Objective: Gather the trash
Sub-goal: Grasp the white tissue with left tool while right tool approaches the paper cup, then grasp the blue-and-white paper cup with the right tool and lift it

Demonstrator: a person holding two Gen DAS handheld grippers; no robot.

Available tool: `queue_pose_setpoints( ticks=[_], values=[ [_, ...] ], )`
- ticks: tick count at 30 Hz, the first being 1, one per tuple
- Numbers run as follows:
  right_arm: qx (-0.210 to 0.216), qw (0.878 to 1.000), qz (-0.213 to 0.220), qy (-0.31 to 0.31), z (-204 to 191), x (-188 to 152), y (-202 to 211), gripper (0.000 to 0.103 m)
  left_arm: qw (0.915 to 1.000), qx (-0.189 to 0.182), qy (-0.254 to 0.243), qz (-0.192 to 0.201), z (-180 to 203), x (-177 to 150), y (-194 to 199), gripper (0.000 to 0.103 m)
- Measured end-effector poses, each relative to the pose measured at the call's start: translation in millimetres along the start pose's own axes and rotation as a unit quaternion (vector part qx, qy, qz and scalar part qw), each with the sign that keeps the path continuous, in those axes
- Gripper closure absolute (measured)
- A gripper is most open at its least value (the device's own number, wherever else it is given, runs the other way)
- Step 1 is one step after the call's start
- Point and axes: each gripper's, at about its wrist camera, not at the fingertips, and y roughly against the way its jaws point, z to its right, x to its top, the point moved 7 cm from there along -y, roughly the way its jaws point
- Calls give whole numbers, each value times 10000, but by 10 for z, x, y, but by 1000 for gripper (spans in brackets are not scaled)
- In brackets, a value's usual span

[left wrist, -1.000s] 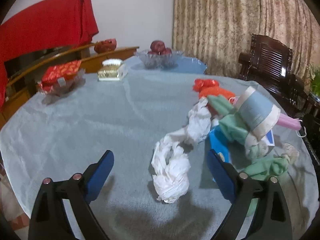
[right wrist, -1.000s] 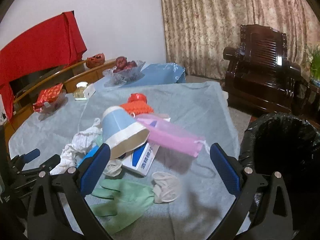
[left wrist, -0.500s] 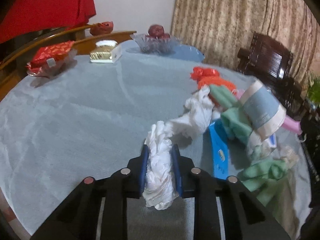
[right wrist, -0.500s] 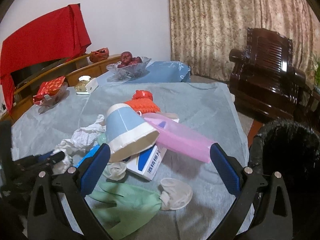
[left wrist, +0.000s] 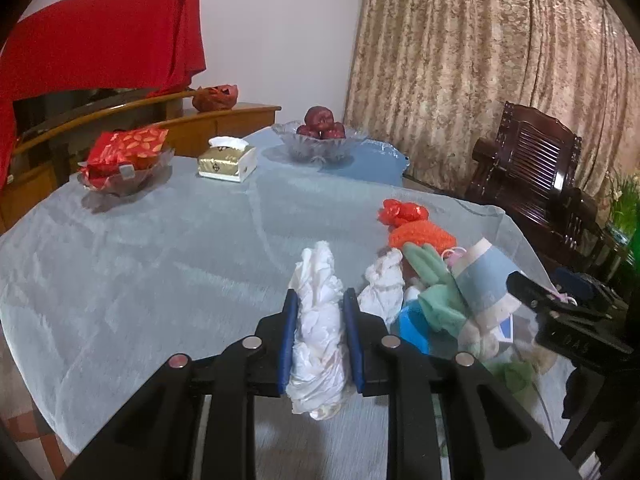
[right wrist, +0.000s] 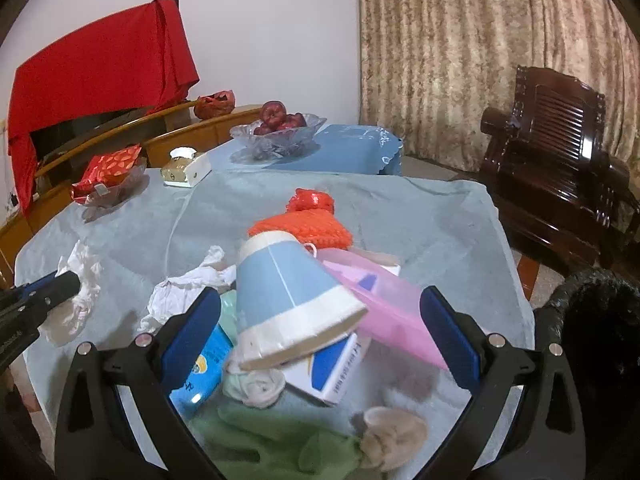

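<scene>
My left gripper (left wrist: 320, 298) is shut on a crumpled white tissue (left wrist: 318, 332), which it holds a little above the grey tablecloth (left wrist: 160, 264). The same tissue (right wrist: 82, 280) shows at the far left of the right wrist view. My right gripper (right wrist: 320, 294) is open. Its blue pads stand on either side of a blue-and-white paper cup (right wrist: 288, 296) without touching it. The cup lies on its side on a pile with a pink bag (right wrist: 384, 312), a white-and-blue box (right wrist: 332, 372), a green glove (right wrist: 272, 440), a second tissue (right wrist: 188, 284) and an orange knit piece (right wrist: 312, 228).
A black-lined bin (right wrist: 592, 340) stands off the table's right edge. At the far side are a glass fruit bowl (left wrist: 320, 144), a tissue box (left wrist: 228, 160) and a dish of red packets (left wrist: 124, 160). A dark wooden chair (left wrist: 532, 172) stands to the right.
My left gripper closed on the white tissue and raised it off the cloth. My right gripper moved in on the pile, so the cup now lies between its open jaws.
</scene>
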Motion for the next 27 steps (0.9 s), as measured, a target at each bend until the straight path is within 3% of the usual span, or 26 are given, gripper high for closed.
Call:
queue_pose_setpoints(
  ticks=[13,14,15,19,27],
  values=[
    [-26,9982,-526,287,-128,-116,-436,7,10000,30,7,-55,23,88,-179,80],
    [-13,9979,-579,279,-130,-131,-451,11,10000,22,3,-56,29,92,-181,80],
    [81,9975,-659,251,-138,-147,-466,26,10000,18,2,-57,33,96,-181,80],
    [253,9966,-742,245,-159,-138,-412,32,10000,-16,-4,-57,61,97,-171,80],
    [467,9980,-411,117,-151,2,-49,34,9999,-123,-79,66,194,154,-39,80]
  ],
)
